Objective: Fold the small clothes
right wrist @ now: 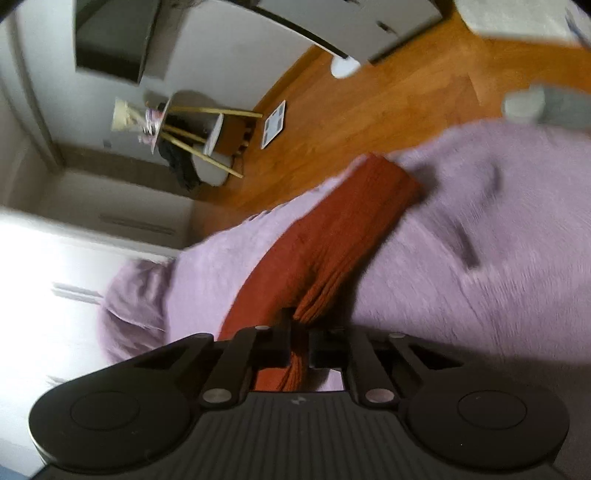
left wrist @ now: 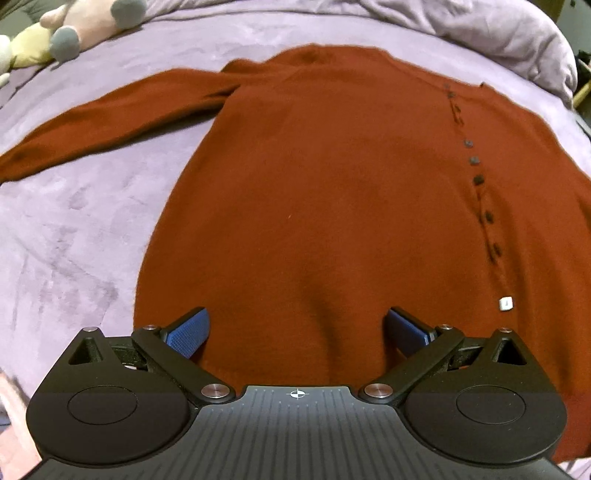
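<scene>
A rust-red knitted cardigan (left wrist: pixel 325 177) lies flat on the lilac bedspread (left wrist: pixel 74 229), with a row of dark buttons (left wrist: pixel 476 162) down its right side and one sleeve (left wrist: pixel 110 122) stretched out to the left. My left gripper (left wrist: pixel 295 328) is open, its blue pads just above the cardigan's near hem, holding nothing. My right gripper (right wrist: pixel 300 339) is shut on the cardigan's other sleeve (right wrist: pixel 332 236), pinching bunched ribbed fabric; the sleeve runs away to its cuff near the bed edge. The right wrist view is blurred.
Plush toys (left wrist: pixel 74 29) lie at the bed's far left. A rumpled lilac duvet (left wrist: pixel 498 29) lies along the far side. Beyond the bed edge are a wooden floor (right wrist: pixel 369 103), a stool (right wrist: pixel 199 136) and a grey object (right wrist: pixel 546 107).
</scene>
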### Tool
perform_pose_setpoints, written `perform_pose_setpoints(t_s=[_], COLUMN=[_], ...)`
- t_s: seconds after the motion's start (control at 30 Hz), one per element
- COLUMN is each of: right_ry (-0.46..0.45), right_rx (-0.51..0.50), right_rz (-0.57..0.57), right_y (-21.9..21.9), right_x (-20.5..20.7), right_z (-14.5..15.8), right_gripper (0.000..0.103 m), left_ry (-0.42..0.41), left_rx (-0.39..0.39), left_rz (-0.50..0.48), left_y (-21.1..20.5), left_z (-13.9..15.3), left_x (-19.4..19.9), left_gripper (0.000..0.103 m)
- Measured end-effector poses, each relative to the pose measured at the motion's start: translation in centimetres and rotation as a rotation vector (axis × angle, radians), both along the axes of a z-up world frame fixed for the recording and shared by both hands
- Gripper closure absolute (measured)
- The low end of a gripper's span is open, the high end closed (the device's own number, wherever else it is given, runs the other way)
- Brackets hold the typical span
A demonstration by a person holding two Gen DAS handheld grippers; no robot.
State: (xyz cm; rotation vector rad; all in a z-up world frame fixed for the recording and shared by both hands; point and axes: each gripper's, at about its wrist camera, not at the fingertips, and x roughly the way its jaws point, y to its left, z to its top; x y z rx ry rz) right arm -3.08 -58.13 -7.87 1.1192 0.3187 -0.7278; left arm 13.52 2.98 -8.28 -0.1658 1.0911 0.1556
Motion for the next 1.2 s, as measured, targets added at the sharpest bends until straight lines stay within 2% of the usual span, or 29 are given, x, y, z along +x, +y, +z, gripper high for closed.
perform_pose_setpoints(t_s=[0.07, 0.17, 0.23, 0.3, 0.33, 0.4, 0.43, 0.47, 0.53, 0.67, 0.7, 0.73, 0.8, 0.83, 0.9, 1.0, 1.1, 1.2], right_ry=[0.057, -0.037, -0.128, -0.2, -0.215, -0.215, -0.203, -0.184, -0.14, -0.081, -0.065, -0.047, -0.014, -0.008, 0.005, 0.016, 0.024, 0.017], right_rx=[-0.144, -0.271, -0.351, -0.396, -0.401, -0.422, -0.437, -0.459, -0.452, -0.274, -0.232, -0.207, -0.191, -0.182, -0.155, -0.118, -0.106, -0.098], right_rz=[0.063, 0.276, 0.515, 0.767, 0.871, 1.007, 1.025, 1.024, 1.004, 0.958, 0.948, 0.939, 0.922, 0.92, 0.913, 0.901, 0.901, 0.9], right_y=[2.3, 7.2, 12.6, 17.8, 20.0, 24.0, 25.1, 25.9, 26.8, 25.9, 25.2, 25.1, 24.7, 24.2, 23.8, 23.4, 23.5, 23.6], right_x=[2.3, 6.2, 9.3, 11.8, 12.7, 13.8, 14.0, 14.0, 13.9, 13.3, 13.0, 12.7, 12.6, 12.6, 12.0, 11.4, 11.5, 11.5], right_z=[3.0, 7.6, 10.2, 11.5, 11.7, 11.2, 10.8, 10.1, 8.5, 4.5, 3.5, 2.7, 1.0, 0.2, -1.1, -2.3, -2.9, -2.9], right_gripper=[0.096, 0.097, 0.097, 0.095, 0.091, 0.062, 0.038, 0.032, 0.032, 0.033, 0.035, 0.043, 0.046, 0.047, 0.047, 0.047, 0.047, 0.047], left_ry=[-0.011, -0.014, -0.017, -0.053, -0.083, -0.137, -0.162, -0.186, -0.207, -0.202, -0.197, -0.199, -0.212, -0.212, -0.198, -0.143, -0.131, -0.133], left_rx=[-0.027, -0.055, -0.069, -0.119, -0.156, -0.214, -0.234, -0.257, -0.287, -0.335, -0.345, -0.362, -0.419, -0.442, -0.477, -0.546, -0.569, -0.547], left_rz=[0.008, 0.008, 0.017, 0.034, 0.03, 0.004, -0.015, -0.038, -0.058, -0.106, -0.117, -0.127, -0.152, -0.151, -0.126, -0.106, -0.107, -0.113], left_y=[0.7, 1.3, 1.6, 1.9, 2.0, 2.0, 2.0, 1.9, 1.7, 1.1, 1.0, 0.9, 1.0, 1.0, 1.2, 1.4, 1.5, 1.4], left_z=[-0.1, -0.2, 0.1, 0.9, 1.5, 2.8, 3.3, 3.8, 4.2, 3.8, 3.5, 3.3, 2.8, 2.3, 1.4, -0.1, -0.9, -1.2], left_x=[-0.1, -0.1, 0.0, -0.1, -0.1, 0.3, 0.8, 1.5, 3.0, 7.9, 8.7, 9.6, 11.1, 12.0, 14.0, 16.2, 17.6, 18.7], left_gripper=[0.0, 0.0, 0.0, 0.0, 0.0, 0.0, 0.0, 0.0, 0.0, 0.0, 0.0, 0.0, 0.001, 0.004, 0.027, 0.038, 0.042, 0.042])
